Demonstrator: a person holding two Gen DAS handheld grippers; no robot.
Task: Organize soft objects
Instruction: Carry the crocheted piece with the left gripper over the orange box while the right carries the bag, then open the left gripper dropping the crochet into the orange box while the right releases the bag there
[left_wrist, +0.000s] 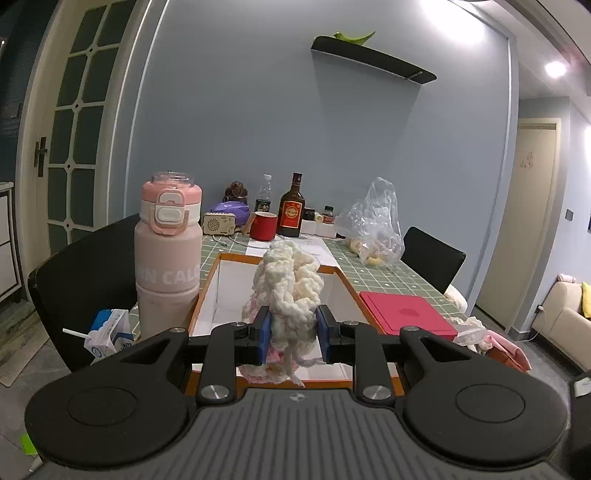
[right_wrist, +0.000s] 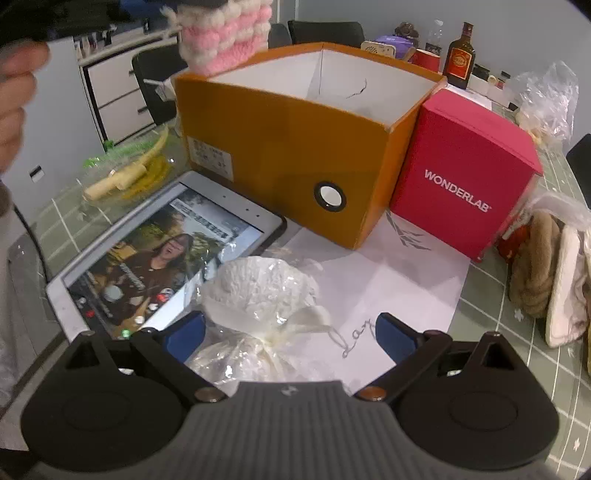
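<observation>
Left tool pads clamped on pink-and-white knitted piece, held above orange box opening | right tool spread wide around bagged white bundle on table, 6 o'clock of box, ungripped | advice: knit to be lowered inside walls before release.

Cream-and-pink chunky knit hangs above the open orange box.

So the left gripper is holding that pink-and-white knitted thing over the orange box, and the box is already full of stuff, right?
Not quite. The left gripper does hold the knitted thing over the orange box, but the box looks empty: the right wrist view shows only bare white inside walls.
</observation>
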